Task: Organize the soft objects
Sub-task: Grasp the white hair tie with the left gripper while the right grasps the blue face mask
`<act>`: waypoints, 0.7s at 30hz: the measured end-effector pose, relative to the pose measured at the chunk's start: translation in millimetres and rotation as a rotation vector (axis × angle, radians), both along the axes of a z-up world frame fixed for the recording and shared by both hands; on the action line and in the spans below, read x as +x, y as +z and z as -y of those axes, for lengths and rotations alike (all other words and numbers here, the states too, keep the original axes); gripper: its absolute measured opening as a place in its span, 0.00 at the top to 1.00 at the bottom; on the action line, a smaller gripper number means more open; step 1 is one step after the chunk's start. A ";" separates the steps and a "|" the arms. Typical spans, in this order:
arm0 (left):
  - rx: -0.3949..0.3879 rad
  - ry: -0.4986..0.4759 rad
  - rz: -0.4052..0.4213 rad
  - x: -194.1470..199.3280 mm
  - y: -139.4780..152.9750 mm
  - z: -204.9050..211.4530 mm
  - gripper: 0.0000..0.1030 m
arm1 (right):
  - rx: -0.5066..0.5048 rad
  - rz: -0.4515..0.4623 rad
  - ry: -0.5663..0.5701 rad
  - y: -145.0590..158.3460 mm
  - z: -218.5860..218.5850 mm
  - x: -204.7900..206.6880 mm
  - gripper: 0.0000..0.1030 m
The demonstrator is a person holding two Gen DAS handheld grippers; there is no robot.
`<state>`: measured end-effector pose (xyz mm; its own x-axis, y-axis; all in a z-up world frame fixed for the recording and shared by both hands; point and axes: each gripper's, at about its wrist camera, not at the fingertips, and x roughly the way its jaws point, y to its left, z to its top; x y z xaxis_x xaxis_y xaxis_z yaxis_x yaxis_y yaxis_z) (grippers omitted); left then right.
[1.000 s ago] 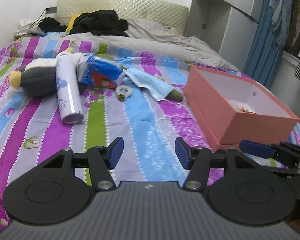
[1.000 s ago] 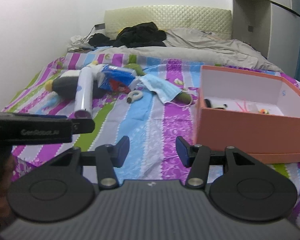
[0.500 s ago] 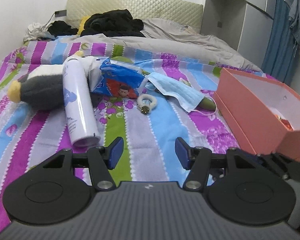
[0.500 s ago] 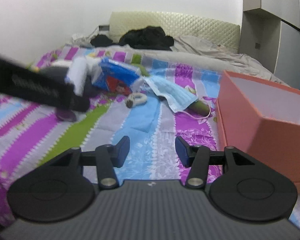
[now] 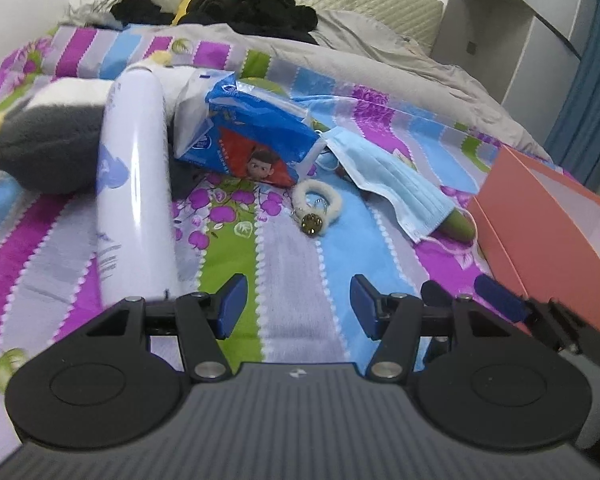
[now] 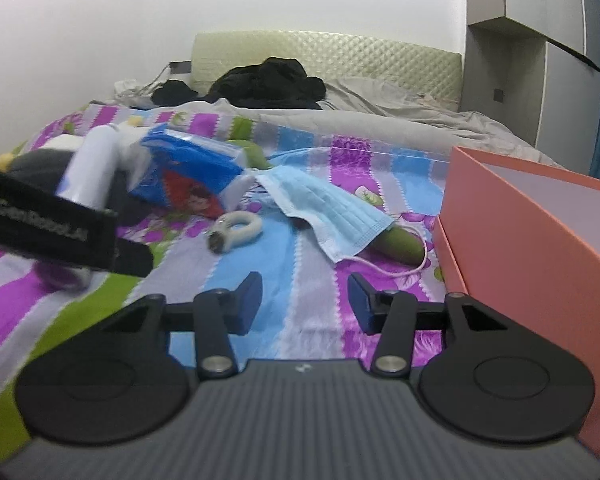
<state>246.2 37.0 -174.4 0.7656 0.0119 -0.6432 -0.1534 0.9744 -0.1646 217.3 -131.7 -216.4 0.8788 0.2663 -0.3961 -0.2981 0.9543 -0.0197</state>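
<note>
On the striped bedspread lie a blue face mask (image 5: 396,188) (image 6: 328,204), with a green plush piece (image 5: 458,226) (image 6: 400,242) partly under it, and a fluffy white hair tie (image 5: 318,204) (image 6: 240,230). A grey plush toy (image 5: 48,148) (image 6: 32,164) lies at the left behind a white spray can (image 5: 134,184). My left gripper (image 5: 294,304) is open and empty, short of the hair tie. My right gripper (image 6: 304,300) hovers before the mask, jaws closing slightly with nothing between them. Its fingers (image 5: 498,298) show at the left view's right edge.
An open orange box (image 5: 540,216) (image 6: 520,240) stands at the right on the bed. A blue tissue pack (image 5: 256,136) (image 6: 192,172) leans beside the can. Black clothes (image 6: 272,80) and a grey duvet (image 5: 380,60) lie near the headboard. A wardrobe stands at the right.
Both grippers have moved forward and lower toward the pile, so the mask, hair tie and can look larger. The left gripper now crosses the left side of the right wrist view.
</note>
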 end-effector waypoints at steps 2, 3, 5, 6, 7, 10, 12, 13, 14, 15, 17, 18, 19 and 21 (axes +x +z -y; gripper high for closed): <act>-0.021 0.005 -0.003 10.7 -3.4 -3.4 0.39 | -0.007 -0.026 -0.011 -4.9 -2.1 13.7 0.53; -0.023 0.003 -0.003 17.2 -4.8 -3.5 0.39 | -0.007 -0.039 -0.011 -6.4 -3.1 20.2 0.54; -0.014 -0.004 -0.005 28.4 -8.0 -2.4 0.39 | -0.006 -0.040 -0.007 -6.7 -5.2 27.7 0.56; -0.013 -0.008 -0.006 35.0 -9.7 -2.0 0.39 | -0.011 -0.042 -0.006 -6.8 -7.2 30.8 0.56; -0.019 -0.011 -0.006 39.9 -11.3 -2.0 0.39 | -0.018 -0.042 -0.001 -7.2 -8.8 33.8 0.56; -0.053 -0.011 -0.007 58.1 -18.6 -2.3 0.39 | -0.030 -0.057 -0.008 -11.0 -12.4 44.2 0.56; -0.060 -0.014 -0.004 70.0 -23.6 -1.4 0.39 | -0.023 -0.073 -0.020 -13.2 -12.9 53.0 0.56; -0.056 -0.015 -0.004 75.4 -26.2 -0.7 0.40 | -0.021 -0.075 -0.026 -14.1 -13.2 57.1 0.56; -0.049 -0.013 -0.005 80.7 -28.7 -0.4 0.40 | -0.023 -0.077 -0.031 -15.2 -13.5 61.1 0.56; -0.045 -0.012 -0.009 85.9 -31.3 -0.8 0.40 | -0.026 -0.079 -0.035 -16.4 -14.2 64.9 0.56; -0.049 -0.010 -0.016 95.4 -37.2 -2.7 0.40 | -0.032 -0.087 -0.040 -18.5 -15.7 72.7 0.56; -0.054 -0.009 -0.018 97.9 -39.4 -3.8 0.40 | -0.033 -0.094 -0.043 -19.5 -16.3 76.7 0.56; -0.057 -0.008 -0.020 101.2 -41.9 -4.7 0.41 | -0.032 -0.098 -0.048 -20.1 -16.9 80.0 0.56; -0.057 -0.007 -0.025 107.8 -46.9 -5.7 0.41 | -0.021 -0.100 -0.065 -19.9 -15.7 87.6 0.56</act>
<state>354.0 42.7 -221.2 0.7494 -0.0309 -0.6614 -0.1514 0.9645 -0.2165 304.8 -116.0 -236.3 0.8496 0.2009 -0.4876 -0.2372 0.9714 -0.0130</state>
